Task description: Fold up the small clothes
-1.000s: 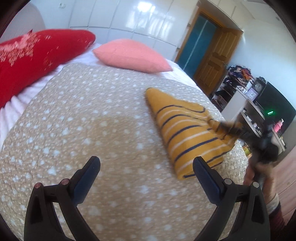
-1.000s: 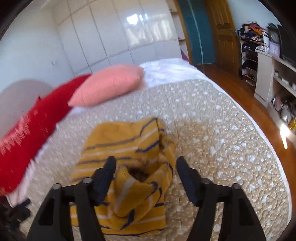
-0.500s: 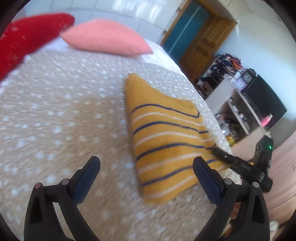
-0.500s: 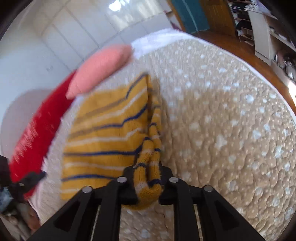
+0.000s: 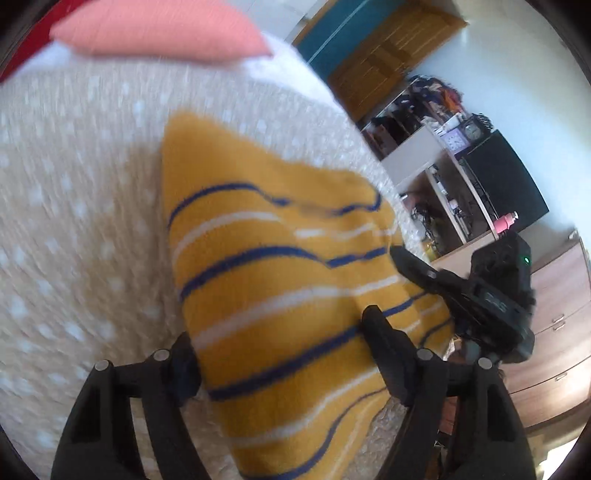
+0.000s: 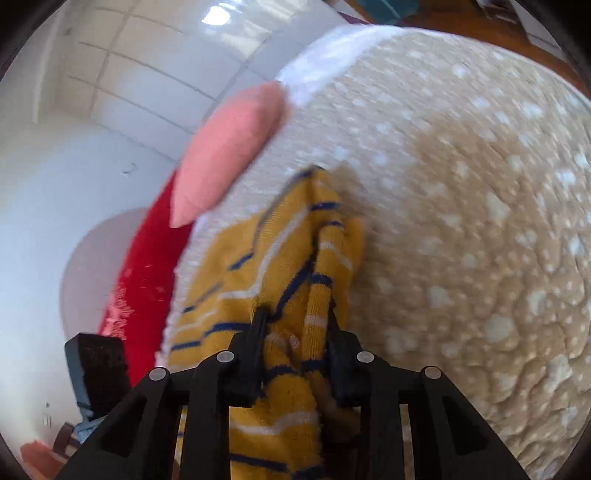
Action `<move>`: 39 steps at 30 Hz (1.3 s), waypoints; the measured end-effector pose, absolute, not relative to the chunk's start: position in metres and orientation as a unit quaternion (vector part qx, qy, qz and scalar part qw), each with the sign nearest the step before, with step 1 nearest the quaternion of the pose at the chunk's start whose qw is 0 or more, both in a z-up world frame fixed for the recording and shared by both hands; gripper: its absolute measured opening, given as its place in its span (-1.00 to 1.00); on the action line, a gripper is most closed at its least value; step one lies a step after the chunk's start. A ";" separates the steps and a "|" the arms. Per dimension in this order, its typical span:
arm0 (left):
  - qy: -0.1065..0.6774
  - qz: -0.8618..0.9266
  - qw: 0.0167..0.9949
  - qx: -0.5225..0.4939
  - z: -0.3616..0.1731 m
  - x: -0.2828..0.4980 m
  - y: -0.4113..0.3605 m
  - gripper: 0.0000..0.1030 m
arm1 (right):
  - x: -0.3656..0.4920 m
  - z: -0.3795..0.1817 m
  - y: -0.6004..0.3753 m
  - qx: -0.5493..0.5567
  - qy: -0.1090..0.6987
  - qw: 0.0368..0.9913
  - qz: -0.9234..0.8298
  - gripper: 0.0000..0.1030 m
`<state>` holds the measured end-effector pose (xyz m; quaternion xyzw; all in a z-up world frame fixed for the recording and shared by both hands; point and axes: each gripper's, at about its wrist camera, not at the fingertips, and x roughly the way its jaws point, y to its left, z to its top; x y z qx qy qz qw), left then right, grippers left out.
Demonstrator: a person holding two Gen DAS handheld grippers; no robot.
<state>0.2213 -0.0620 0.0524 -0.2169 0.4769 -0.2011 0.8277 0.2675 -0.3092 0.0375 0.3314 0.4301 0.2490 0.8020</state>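
Garment: a mustard-yellow knitted top with navy and white stripes [image 5: 280, 295] lay on the beige spotted bedspread [image 5: 74, 229], filling the centre and lower middle of the left wrist view; in the right wrist view it ran from the centre down to the bottom edge
Left gripper: the left gripper [image 5: 284, 354] sat at the bottom of its own view, fingers apart and closing, straddling the near edge of the top with cloth between them; the pads did not appear to press on it
Right gripper: the right gripper [image 6: 295, 332] sat at lower centre of its view, closing on a bunched ridge of the top's edge, the cloth pinched between the fingers and rucked upward; the same tool showed at right of the left wrist view [image 5: 461, 295]
Surroundings: a pink pillow [image 5: 159, 33] at top of the left view, a red cushion [image 6: 147, 266] at left of the right view
Risk of a crooked fold: the right grip looked to hold a thick wad, not one clean edge, so layers could slip out unevenly
Risk of a missed grab: the left fingers might close on only the top layer, or catch the bedspread too
Risk of dragging: both views were blurred, and a pull before both grips were firm could skew the top
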 end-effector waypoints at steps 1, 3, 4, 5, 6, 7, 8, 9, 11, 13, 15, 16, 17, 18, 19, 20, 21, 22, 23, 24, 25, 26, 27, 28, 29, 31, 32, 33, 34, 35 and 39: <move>0.474 -0.196 0.832 -0.214 0.060 0.221 -0.059 0.49 | 0.263 0.048 -0.307 0.335 0.414 0.802 0.270 -0.46; 0.477 -0.168 0.840 -0.197 0.066 0.220 -0.052 0.51 | 0.256 0.060 -0.300 0.305 0.398 0.826 0.258 -0.34; 0.480 -0.149 0.845 -0.183 0.063 0.218 -0.051 0.58 | 0.253 0.061 -0.296 0.265 0.396 0.852 0.218 -0.27; 0.485 -0.116 0.852 -0.157 0.057 0.214 -0.051 0.61 | 0.253 0.057 -0.292 0.237 0.402 0.864 0.190 -0.19; 0.491 -0.097 0.854 -0.142 0.052 0.210 -0.050 0.61 | 0.253 0.049 -0.289 0.204 0.420 0.870 0.156 -0.15; 0.497 -0.090 0.852 -0.138 0.046 0.205 -0.046 0.62 | 0.253 0.038 -0.288 0.181 0.440 0.870 0.131 -0.14; 0.497 -0.101 0.848 -0.156 0.042 0.198 -0.040 0.62 | 0.249 0.030 -0.292 0.180 0.446 0.868 0.125 -0.11; 0.493 -0.106 0.845 -0.179 0.040 0.187 -0.033 0.62 | 0.242 0.029 -0.298 0.191 0.439 0.870 0.122 -0.04; 0.475 -0.098 0.852 -0.198 0.044 0.163 -0.021 0.62 | 0.226 0.034 -0.309 0.204 0.425 0.875 0.112 0.05; 0.448 -0.080 0.868 -0.200 0.052 0.136 -0.012 0.62 | 0.210 0.045 -0.315 0.196 0.412 0.885 0.096 0.05; 0.419 -0.060 0.884 -0.201 0.062 0.109 -0.009 0.64 | 0.191 0.056 -0.322 0.180 0.401 0.894 0.083 0.05; 0.403 -0.046 0.892 -0.200 0.068 0.094 -0.005 0.65 | 0.182 0.061 -0.323 0.182 0.396 0.896 0.081 0.05; 0.387 -0.031 0.900 -0.196 0.074 0.080 -0.002 0.65 | 0.175 0.065 -0.323 0.188 0.391 0.897 0.084 0.05; 0.366 -0.013 0.912 -0.187 0.082 0.063 0.001 0.66 | 0.162 0.071 -0.321 0.198 0.384 0.897 0.091 0.05; 0.340 0.007 0.924 -0.172 0.093 0.044 0.002 0.67 | 0.149 0.077 -0.318 0.203 0.379 0.897 0.098 0.05; 0.310 0.033 0.938 -0.152 0.106 0.023 0.001 0.74 | 0.140 0.079 -0.313 0.205 0.376 0.898 0.102 0.05; 0.283 0.055 0.948 -0.134 0.117 0.008 -0.002 0.79 | 0.128 0.082 -0.307 0.204 0.372 0.899 0.106 0.07; 0.247 0.081 0.959 -0.115 0.128 -0.011 -0.005 0.91 | 0.111 0.087 -0.298 0.203 0.363 0.902 0.112 0.09; 0.219 0.097 0.965 -0.103 0.136 -0.024 -0.006 1.00 | 0.098 0.087 -0.295 0.202 0.357 0.904 0.117 0.14; 0.183 0.108 0.973 -0.091 0.146 -0.043 -0.009 1.00 | 0.085 0.090 -0.286 0.201 0.348 0.908 0.122 0.20; 0.153 0.113 0.978 -0.080 0.155 -0.060 -0.013 1.00 | 0.072 0.092 -0.277 0.199 0.338 0.911 0.125 0.23; 0.139 0.117 0.981 -0.072 0.160 -0.070 -0.016 1.00 | 0.060 0.092 -0.269 0.196 0.332 0.914 0.126 0.28; 0.134 0.120 0.981 -0.065 0.166 -0.080 -0.018 1.00 | 0.050 0.092 -0.262 0.194 0.327 0.916 0.128 0.30; 0.137 0.118 0.982 -0.061 0.169 -0.085 -0.021 1.00 | 0.040 0.091 -0.256 0.194 0.326 0.916 0.132 0.32; 0.147 0.105 0.982 -0.059 0.170 -0.090 -0.023 1.00 | 0.032 0.089 -0.251 0.193 0.327 0.915 0.135 0.34; 0.167 0.080 0.981 -0.062 0.166 -0.097 -0.025 1.00 | 0.024 0.082 -0.243 0.191 0.335 0.913 0.134 0.34; 0.179 0.069 0.979 -0.064 0.162 -0.096 -0.026 1.00 | 0.023 0.079 -0.241 0.189 0.337 0.913 0.132 0.34; 0.191 0.060 0.977 -0.067 0.156 -0.093 -0.028 1.00 | 0.022 0.076 -0.240 0.185 0.340 0.913 0.128 0.34; 0.203 0.052 0.975 -0.070 0.151 -0.092 -0.031 1.00 | 0.022 0.074 -0.238 0.178 0.343 0.914 0.122 0.34; 0.218 0.045 0.972 -0.073 0.143 -0.090 -0.032 1.00 | 0.021 0.072 -0.237 0.170 0.345 0.916 0.116 0.34; 0.264 0.038 0.961 -0.075 0.122 -0.080 -0.041 1.00 | 0.021 0.064 -0.244 0.164 0.351 0.917 0.094 0.36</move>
